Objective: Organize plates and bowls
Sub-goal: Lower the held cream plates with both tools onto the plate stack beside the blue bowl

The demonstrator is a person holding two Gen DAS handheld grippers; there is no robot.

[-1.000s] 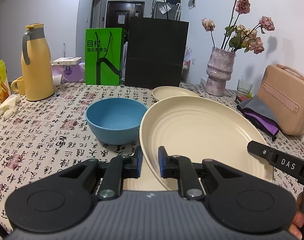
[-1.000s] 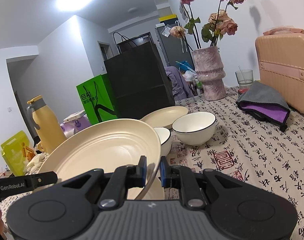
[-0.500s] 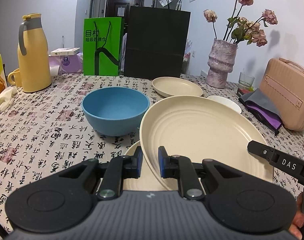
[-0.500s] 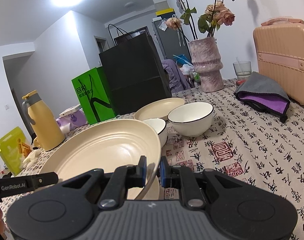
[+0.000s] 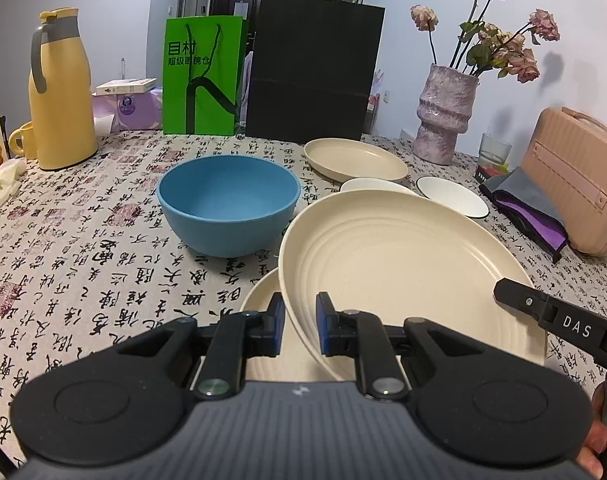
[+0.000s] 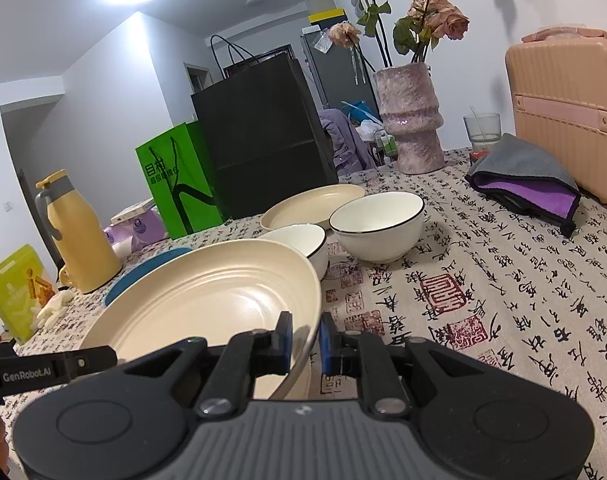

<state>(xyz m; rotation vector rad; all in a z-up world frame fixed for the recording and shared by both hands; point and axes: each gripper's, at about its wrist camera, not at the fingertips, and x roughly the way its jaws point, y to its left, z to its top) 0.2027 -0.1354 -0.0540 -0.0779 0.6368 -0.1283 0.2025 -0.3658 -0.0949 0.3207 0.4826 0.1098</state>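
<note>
A large cream plate (image 5: pixel 403 264) hangs tilted just above another cream plate (image 5: pixel 263 292) that lies on the table. My left gripper (image 5: pixel 300 330) is shut on the large plate's left rim; my right gripper (image 6: pixel 306 338) is shut on the rim of that same large cream plate (image 6: pixel 207 300) at its right side. A blue bowl (image 5: pixel 228 208) stands behind to the left. Two white bowls with dark rims (image 6: pixel 377 226) (image 6: pixel 299 244) and a smaller cream plate (image 6: pixel 313 206) sit farther back.
A yellow jug (image 5: pixel 59 96), a green bag (image 5: pixel 201 76) and a black bag (image 5: pixel 311 68) line the back of the table. A pink vase with dried roses (image 5: pixel 445 116), a glass (image 5: pixel 495 150), a grey-purple cloth (image 6: pixel 531 172) and a pink case (image 6: pixel 571 112) stand at the right.
Both grippers have sunk a little with the large plate, so it sits lower over the plate beneath. The white bowls now show behind it in the left wrist view.
</note>
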